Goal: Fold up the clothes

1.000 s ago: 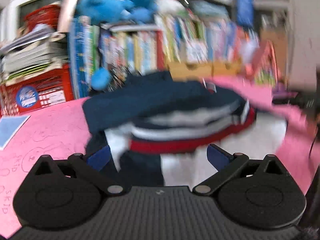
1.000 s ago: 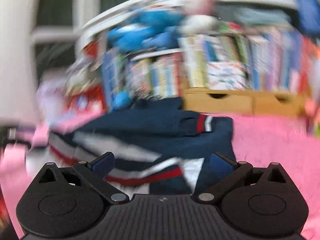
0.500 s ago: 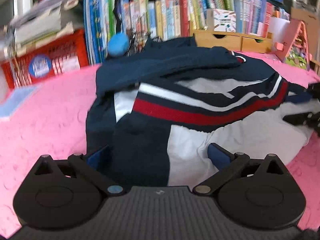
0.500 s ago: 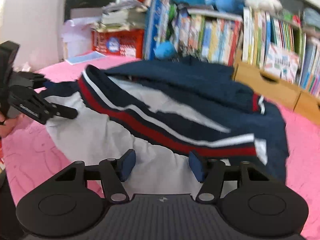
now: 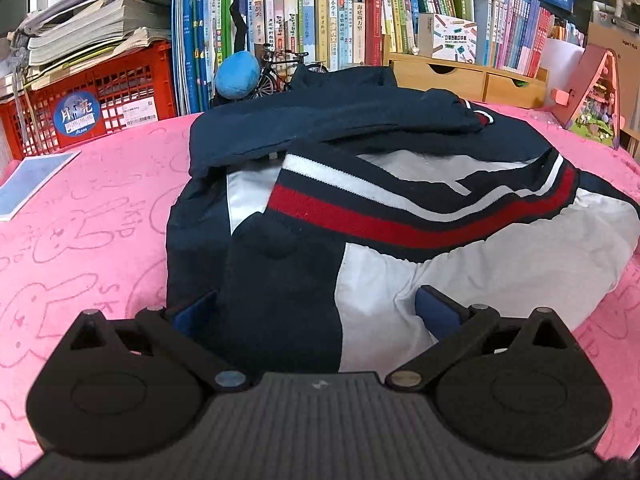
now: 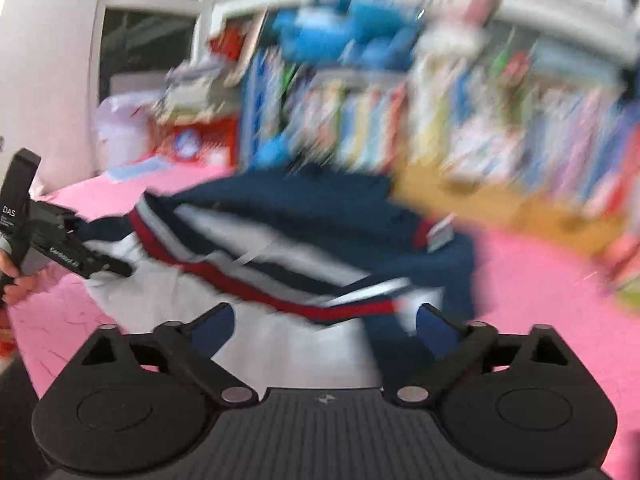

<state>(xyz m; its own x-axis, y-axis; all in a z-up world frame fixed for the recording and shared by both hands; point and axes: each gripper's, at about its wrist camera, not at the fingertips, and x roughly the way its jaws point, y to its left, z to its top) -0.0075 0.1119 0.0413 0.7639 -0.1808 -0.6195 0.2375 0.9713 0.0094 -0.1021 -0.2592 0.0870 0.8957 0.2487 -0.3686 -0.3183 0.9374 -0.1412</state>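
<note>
Opening wide again, my right gripper [image 6: 324, 322] is pulling back from the navy striped jacket [image 5: 360, 208] lying half-folded on the pink mat [image 5: 88, 216]. My left gripper [image 5: 316, 312] is resting open over the hem, gripping nothing. I am judging one fold done; next I need a fresh edge.

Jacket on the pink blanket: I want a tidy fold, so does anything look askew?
Yes. The jacket is bunched: its red-and-white striped hem runs diagonally across the pile, and a navy sleeve lies slanted across the top. Edges do not line up.
</note>
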